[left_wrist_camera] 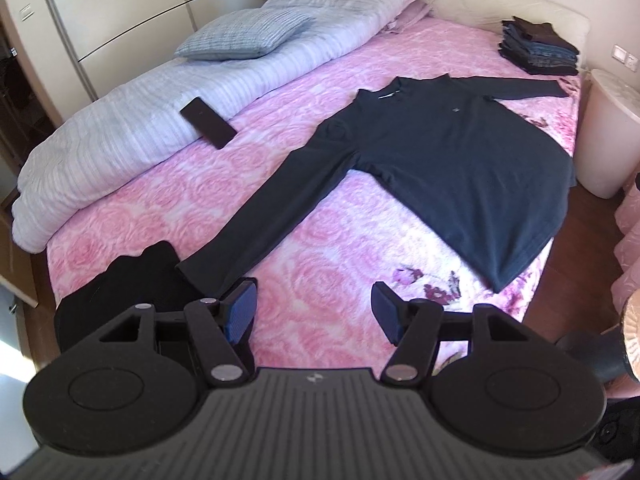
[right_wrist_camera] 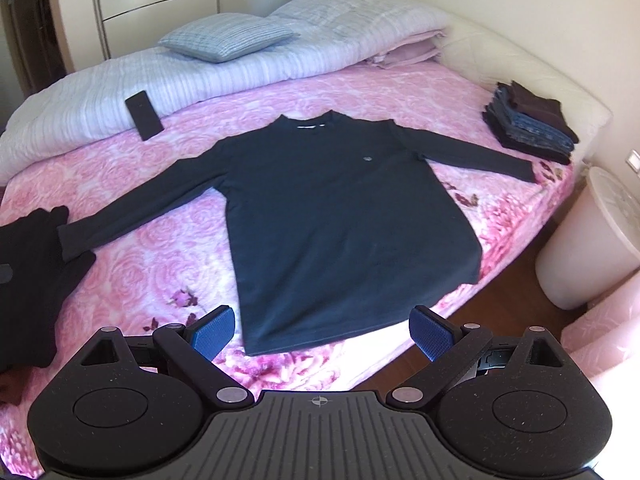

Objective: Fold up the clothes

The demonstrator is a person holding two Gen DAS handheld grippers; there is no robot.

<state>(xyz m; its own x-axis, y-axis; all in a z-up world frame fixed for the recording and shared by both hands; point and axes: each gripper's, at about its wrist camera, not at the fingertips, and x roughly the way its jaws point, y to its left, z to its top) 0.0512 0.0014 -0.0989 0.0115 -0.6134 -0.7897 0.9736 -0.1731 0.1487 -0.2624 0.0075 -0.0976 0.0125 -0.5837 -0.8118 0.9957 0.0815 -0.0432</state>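
I am hovering both tools over the bed, between laying out and the first fold; nothing is folded on this piece yet, I judge. The left gripper is standing released, nothing between its blue pads, and the right gripper is likewise spread wide and empty. The dark long-sleeved shirt is lying flat and face up ahead of the right gripper, its hem just beyond the fingertips, collar at the far end, both sleeves stretched out sideways. The near sleeve's cuff is lying just ahead of the left gripper's left pad, beside a crumpled black garment. Next I reckon each tool needs to close on a cuff or shoulder and carry it across the body. A stack of folded clothes is sitting far off, ahead and to the right.
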